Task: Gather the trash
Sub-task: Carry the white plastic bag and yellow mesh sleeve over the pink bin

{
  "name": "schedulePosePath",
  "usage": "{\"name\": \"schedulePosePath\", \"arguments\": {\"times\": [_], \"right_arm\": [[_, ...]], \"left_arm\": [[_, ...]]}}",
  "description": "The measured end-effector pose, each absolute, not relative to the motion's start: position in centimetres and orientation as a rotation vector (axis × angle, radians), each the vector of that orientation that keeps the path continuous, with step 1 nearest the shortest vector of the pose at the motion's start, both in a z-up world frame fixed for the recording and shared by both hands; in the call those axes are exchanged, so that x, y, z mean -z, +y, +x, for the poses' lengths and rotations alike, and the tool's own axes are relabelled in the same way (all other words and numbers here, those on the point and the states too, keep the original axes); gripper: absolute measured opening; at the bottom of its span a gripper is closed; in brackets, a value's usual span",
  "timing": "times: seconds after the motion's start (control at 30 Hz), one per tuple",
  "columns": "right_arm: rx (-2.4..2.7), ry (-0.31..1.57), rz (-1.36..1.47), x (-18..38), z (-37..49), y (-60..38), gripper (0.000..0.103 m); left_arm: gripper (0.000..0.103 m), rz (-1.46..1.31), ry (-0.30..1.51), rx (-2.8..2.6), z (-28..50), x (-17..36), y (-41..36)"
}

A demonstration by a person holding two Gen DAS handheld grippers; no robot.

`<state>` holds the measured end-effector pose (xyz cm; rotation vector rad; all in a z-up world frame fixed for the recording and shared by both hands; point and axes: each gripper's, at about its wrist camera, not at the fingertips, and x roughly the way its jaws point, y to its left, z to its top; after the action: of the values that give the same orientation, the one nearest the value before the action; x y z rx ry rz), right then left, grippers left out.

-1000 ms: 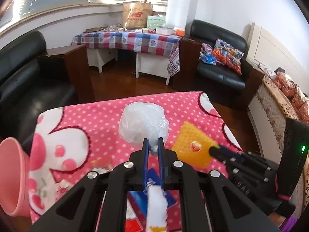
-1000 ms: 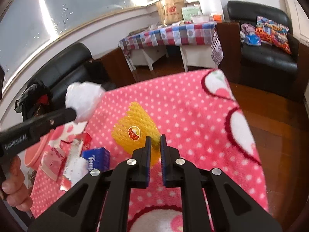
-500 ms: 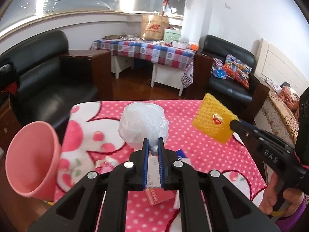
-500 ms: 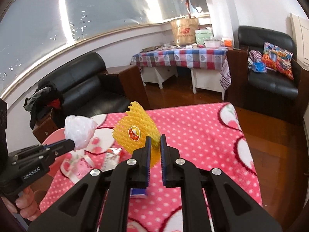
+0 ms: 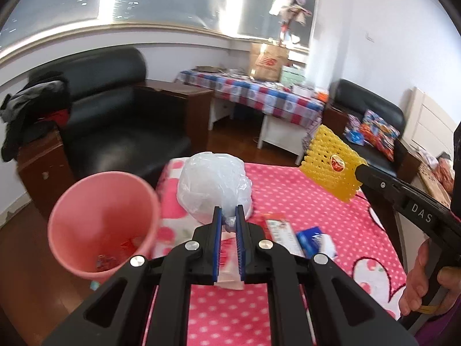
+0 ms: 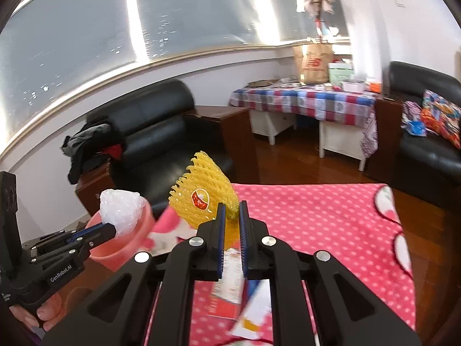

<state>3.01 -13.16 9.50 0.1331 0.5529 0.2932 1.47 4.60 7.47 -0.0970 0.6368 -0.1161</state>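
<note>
Crinkly plastic bag (image 5: 214, 186) pinched in left claw (image 5: 229, 218), yellow foam net (image 6: 205, 199) in right claw (image 6: 231, 219); liable to miss pink bin (image 5: 100, 225) if released early.

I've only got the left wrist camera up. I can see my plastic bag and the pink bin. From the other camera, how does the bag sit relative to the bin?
Observer: In the right wrist view the plastic bag overlaps the far rim of the pink bin; how high above it, I cannot tell.
Operator: Is there a good grip on the yellow foam net?
Observer: Yes. The right gripper has its fingers shut on the lower edge of the yellow foam net, which stands up above them.
Operator: Anything behind the bin I can't see?
Observer: A wooden side table stands just beyond it, beside the black sofa.
</note>
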Motion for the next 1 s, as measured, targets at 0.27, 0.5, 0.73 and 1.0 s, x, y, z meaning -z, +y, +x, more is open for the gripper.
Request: {"name": "schedulePosePath", "arguments": {"times": [0.27,0.5,0.73,1.0], "right_arm": [[-0.442,0.566,0.063,-10.0,4.3,-4.3,0.009],[-0.539,0.593,-0.023,-9.3,5.1,2.9,0.009],[-0.564,0.662,-0.085,-6.8,6.6,7.6,0.009],[-0.551,0.74,-0.13,-3.8,8.4,10.2,0.01]], "left_arm": [[0.009,-0.127,0.615,-0.024,-0.5,-7.6,11.7],[0.009,-0.168,0.65,-0.113,-0.8,-6.4,16.6],[0.009,-0.194,0.701,-0.144,0.1,-4.0,19.3],[0.009,-0.23,0.754,-0.145,1.9,-1.4,20.8]]}}
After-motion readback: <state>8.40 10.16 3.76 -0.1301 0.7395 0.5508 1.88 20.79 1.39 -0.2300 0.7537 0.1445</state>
